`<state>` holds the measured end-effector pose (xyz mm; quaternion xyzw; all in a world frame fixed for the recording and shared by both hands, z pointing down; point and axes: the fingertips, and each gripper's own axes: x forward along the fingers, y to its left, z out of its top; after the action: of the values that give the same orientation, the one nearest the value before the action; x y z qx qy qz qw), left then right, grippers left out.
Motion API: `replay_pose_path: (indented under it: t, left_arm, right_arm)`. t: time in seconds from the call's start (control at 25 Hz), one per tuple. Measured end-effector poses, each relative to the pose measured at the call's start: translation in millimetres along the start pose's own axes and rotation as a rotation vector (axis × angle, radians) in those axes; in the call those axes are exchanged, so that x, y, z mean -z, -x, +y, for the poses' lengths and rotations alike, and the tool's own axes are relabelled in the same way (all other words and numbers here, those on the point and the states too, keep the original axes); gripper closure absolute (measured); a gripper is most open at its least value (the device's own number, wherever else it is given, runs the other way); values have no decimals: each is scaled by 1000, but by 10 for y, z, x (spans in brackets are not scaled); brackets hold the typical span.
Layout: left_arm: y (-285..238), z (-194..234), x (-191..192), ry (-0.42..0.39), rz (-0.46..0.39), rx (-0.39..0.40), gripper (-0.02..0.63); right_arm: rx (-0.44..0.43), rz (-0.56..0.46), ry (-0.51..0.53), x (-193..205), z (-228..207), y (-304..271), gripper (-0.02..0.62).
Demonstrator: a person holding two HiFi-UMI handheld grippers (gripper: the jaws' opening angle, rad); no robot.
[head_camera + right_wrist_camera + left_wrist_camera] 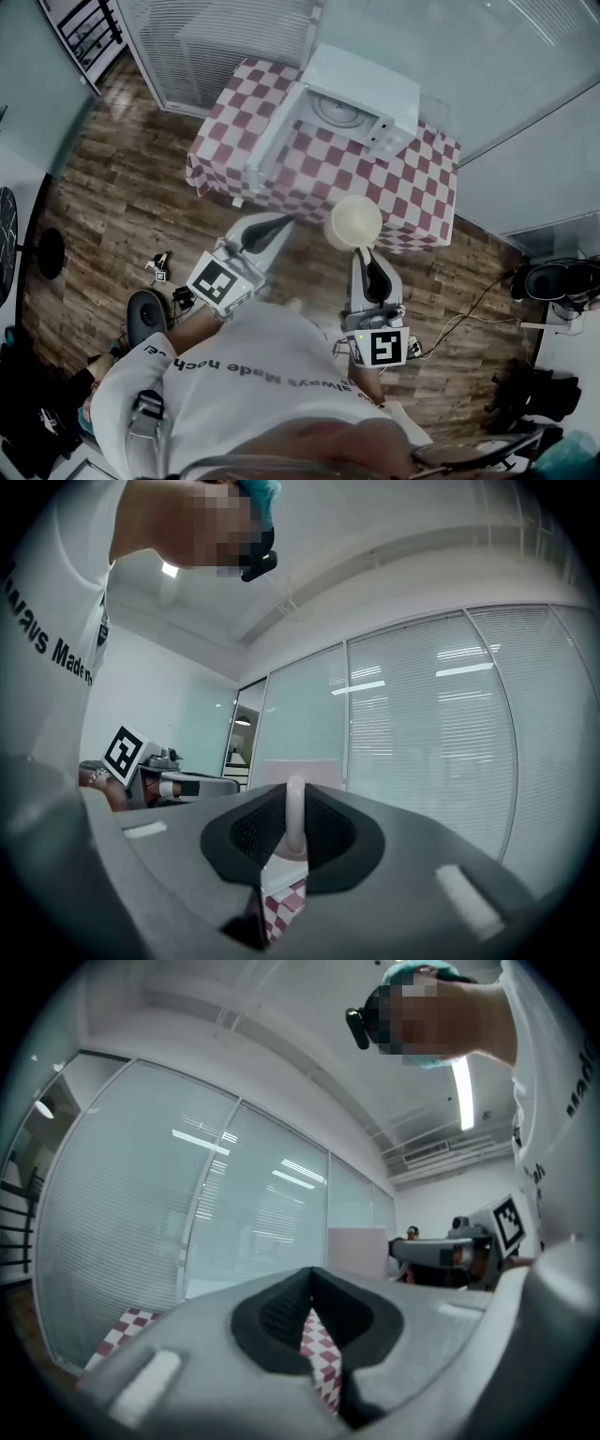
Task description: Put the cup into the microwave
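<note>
- The right hand-held gripper [362, 249] is closed on a cream cup [355, 221], held in the air over the near edge of the desk [323, 178], which has a red-and-white checked cloth.
- In the right gripper view, the cup's thin pale wall [294, 810] stands upright, pinched between the two black pads. It is an edge grip, so it likely calls for a steady hold without added squeeze.
- The white microwave [375, 98] sits on the desk at about 12 o'clock from the cup, well apart from it. Its door [272, 141] hangs open toward 10 o'clock, and the round turntable [335, 111] shows inside.
- The left hand-held gripper [255, 234] is at 9 o'clock from the cup. Its jaws are together with nothing between them; in the left gripper view only the checked cloth shows past the pads [281, 1312].
- The cup is not yet inside. A sound approach would carry it level toward 12 o'clock, straight at the opening.
- Keeping to the 1 o'clock side of the open door should avoid clipping it.
- The cup probably needs to be lowered until its base rests on the turntable before the jaws part, and the gripper then drawn straight back so the pads do not tip it.
- The left hand-held gripper is well placed to steady or later close the door.
</note>
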<state>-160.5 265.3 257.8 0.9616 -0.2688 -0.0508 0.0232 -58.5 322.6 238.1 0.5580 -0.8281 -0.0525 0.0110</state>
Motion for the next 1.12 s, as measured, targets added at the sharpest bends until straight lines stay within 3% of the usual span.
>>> replay_pose_path:
  t: [0.52,1.12]
  left_arm:
    - [200,573,81,8,13,11,603]
    - [-460,845,201,11,32,12,603]
  right_arm:
    - [19,10,-9,126,230,-556,557]
    - [16,12,5,262,-337,-913,557]
